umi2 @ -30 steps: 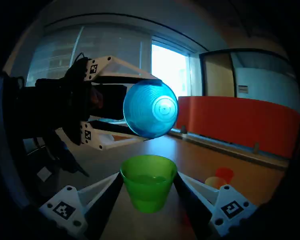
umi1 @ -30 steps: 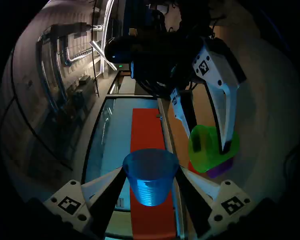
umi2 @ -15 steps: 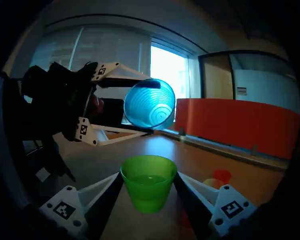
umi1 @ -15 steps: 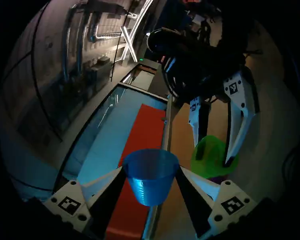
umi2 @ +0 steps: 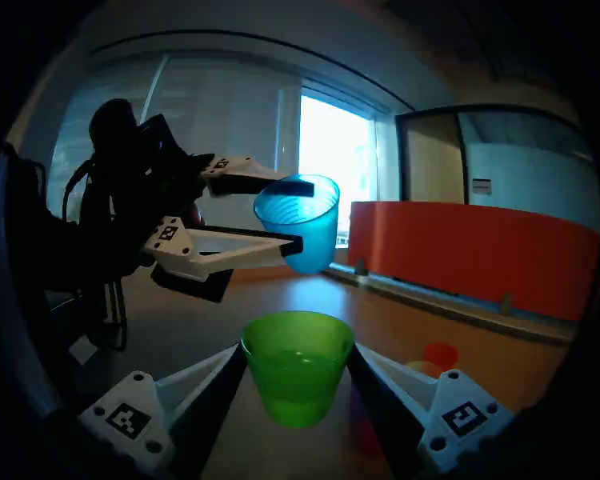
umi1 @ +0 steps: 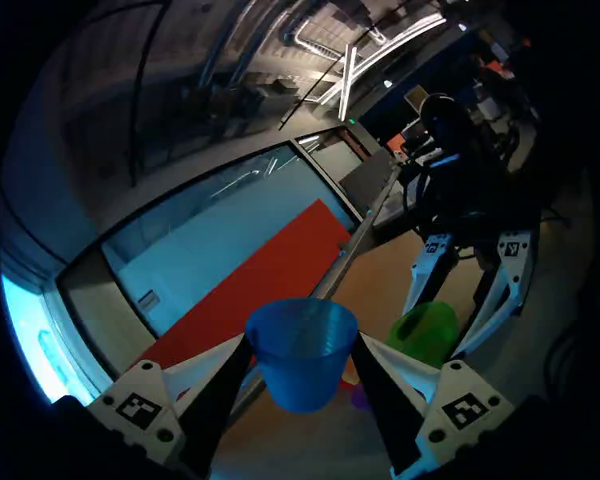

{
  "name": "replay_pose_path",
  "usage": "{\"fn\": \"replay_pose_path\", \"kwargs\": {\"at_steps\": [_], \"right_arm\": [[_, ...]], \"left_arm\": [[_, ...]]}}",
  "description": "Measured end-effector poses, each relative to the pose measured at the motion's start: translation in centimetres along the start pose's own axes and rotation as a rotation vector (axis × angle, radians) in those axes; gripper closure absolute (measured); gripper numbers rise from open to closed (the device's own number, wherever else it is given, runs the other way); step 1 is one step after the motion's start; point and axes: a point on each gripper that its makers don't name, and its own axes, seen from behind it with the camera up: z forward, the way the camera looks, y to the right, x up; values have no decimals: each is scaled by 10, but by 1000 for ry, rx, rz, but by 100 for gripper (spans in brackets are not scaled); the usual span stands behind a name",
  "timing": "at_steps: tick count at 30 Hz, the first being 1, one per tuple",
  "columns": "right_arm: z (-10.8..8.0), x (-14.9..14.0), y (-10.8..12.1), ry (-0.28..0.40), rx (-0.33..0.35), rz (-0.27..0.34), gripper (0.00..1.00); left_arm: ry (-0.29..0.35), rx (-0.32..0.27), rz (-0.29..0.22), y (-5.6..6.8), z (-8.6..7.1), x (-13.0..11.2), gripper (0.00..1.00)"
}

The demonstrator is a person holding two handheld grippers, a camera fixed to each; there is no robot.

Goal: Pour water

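**Pouring stage, two cups.** The left gripper (umi1: pixel 302 346) has its fingers clamped on the blue cup (umi1: pixel 302 364). The right gripper (umi2: pixel 297 352) has its fingers clamped on the green cup (umi2: pixel 297 376), which is upright and holds water. In the right gripper view the blue cup hangs above and beyond the green one, well apart, its long axis near upright and its mouth up. The counter (umi2: pixel 444 316) lies below. Judgement: any further pour needs the blue rim tipped over the green mouth. The blue cup's contents cannot be told.
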Motion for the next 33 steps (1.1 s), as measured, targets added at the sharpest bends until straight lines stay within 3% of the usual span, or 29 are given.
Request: {"fn": "replay_pose_path", "kwargs": {"at_steps": [8,15,18,27,33], "right_arm": [[-2,3,-2,6,-4,-5,9],[-2,8,-3,20,-8,-1,9],[-3,10,-1,25,-15,-5,9],[-7,6,1,-1,-16,-5,9],[-12,-5,1,-56,0,-22,9]], "left_arm": [[-40,0,-188,-1,-1,-20,15],[-47,-1,-438,-5,-3,-30,15],[-53,-1,-502,-8,-5,-36,15],[-123,-15,-560,1,-12,-62,15],[-162,-39,-566,11,-13,-76,15]]}}
